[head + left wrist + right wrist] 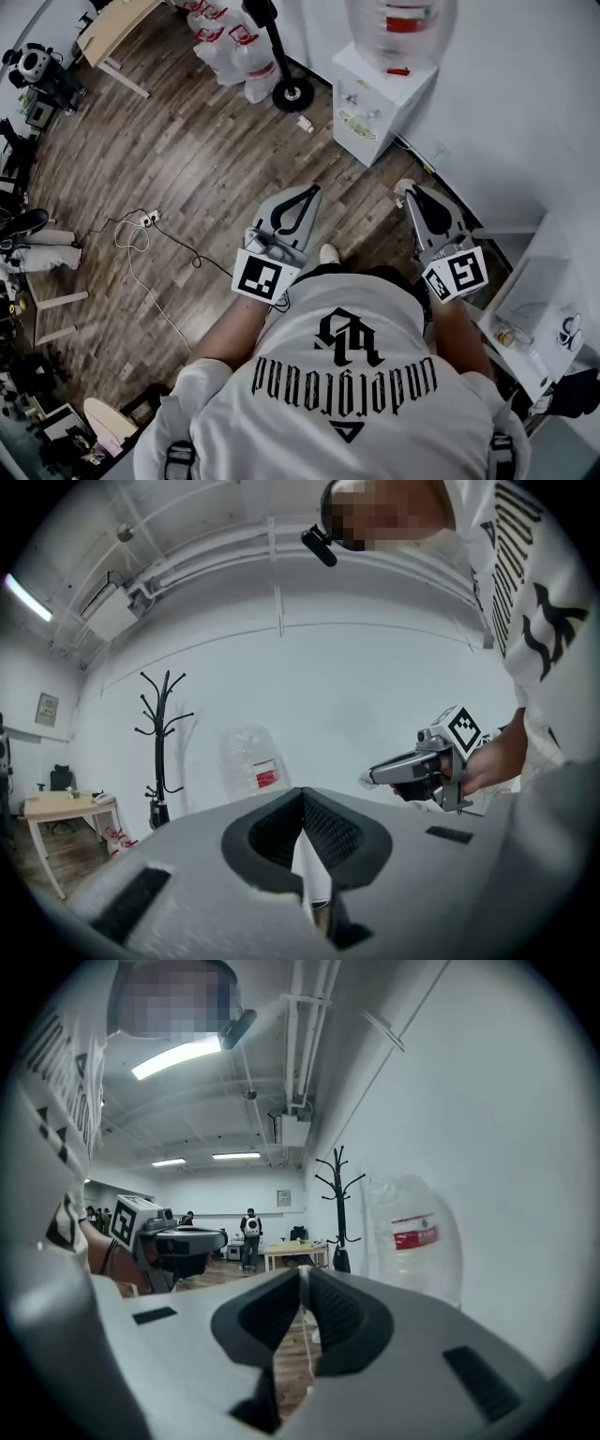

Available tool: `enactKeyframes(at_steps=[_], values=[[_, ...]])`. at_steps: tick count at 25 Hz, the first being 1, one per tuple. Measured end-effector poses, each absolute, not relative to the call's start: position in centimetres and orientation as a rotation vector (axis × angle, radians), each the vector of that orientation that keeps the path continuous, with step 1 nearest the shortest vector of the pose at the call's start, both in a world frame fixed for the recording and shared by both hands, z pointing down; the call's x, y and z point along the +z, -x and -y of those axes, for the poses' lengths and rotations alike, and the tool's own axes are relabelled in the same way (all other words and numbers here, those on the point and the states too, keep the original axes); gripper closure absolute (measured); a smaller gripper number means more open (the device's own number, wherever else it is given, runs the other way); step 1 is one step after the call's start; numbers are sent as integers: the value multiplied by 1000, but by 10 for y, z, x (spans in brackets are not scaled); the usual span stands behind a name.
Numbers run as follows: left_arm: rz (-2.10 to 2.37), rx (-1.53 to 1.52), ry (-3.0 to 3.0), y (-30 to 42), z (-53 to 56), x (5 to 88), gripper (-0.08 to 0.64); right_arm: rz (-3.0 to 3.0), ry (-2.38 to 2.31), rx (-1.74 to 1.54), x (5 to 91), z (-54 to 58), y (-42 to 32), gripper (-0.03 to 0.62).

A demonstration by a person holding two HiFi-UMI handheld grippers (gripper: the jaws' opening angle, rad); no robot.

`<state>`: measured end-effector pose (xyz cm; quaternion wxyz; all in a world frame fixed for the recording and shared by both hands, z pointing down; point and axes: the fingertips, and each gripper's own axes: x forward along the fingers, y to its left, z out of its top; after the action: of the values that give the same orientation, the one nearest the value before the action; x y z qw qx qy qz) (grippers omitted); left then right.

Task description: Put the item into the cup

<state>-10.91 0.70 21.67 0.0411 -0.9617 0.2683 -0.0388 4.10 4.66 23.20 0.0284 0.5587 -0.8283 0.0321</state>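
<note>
Both grippers are out in front of you, level, two of them, each with one marker cube of black-and-white squares at its back.

Your left gripper [303,791] has matte grey plastic jaws with dark cross-hatched pads. The tips meet at the front and leave a teardrop-shaped hollow behind them. There is nothing between those pads.

Your right gripper [302,1271] has the same build and the same teardrop hollow, and its tips are drawn in tight. Pinched at the very front is the item [403,188], one small white crumpled scrap that pokes out past the tips. It's too small to say what it's made of. From the left gripper view it shows as a pale blob on the nose of that right gripper.

Ahead of both grippers stands one boxy white water dispenser [380,94]. On top of it is one clear, rounded plastic bottle [417,1241] with a red label.

Just to the dispenser's left as you face it is one black coat stand [161,742], a thin pole with curled hooks and a round base.

Farther ahead of your left gripper is a huddle of clear jugs [230,47] with red handles. They overlap too much for a firm count.

One pale wooden table [112,28] stands beyond them.

The floor [187,159] under everything is dark, streaky wood plank.
</note>
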Motion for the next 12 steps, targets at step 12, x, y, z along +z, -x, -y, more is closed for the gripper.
enactKeyframes(at_steps=[12], values=[[-897,-112,2970,134,37,232,554,2569,-1647,167,254,8,-19,549]])
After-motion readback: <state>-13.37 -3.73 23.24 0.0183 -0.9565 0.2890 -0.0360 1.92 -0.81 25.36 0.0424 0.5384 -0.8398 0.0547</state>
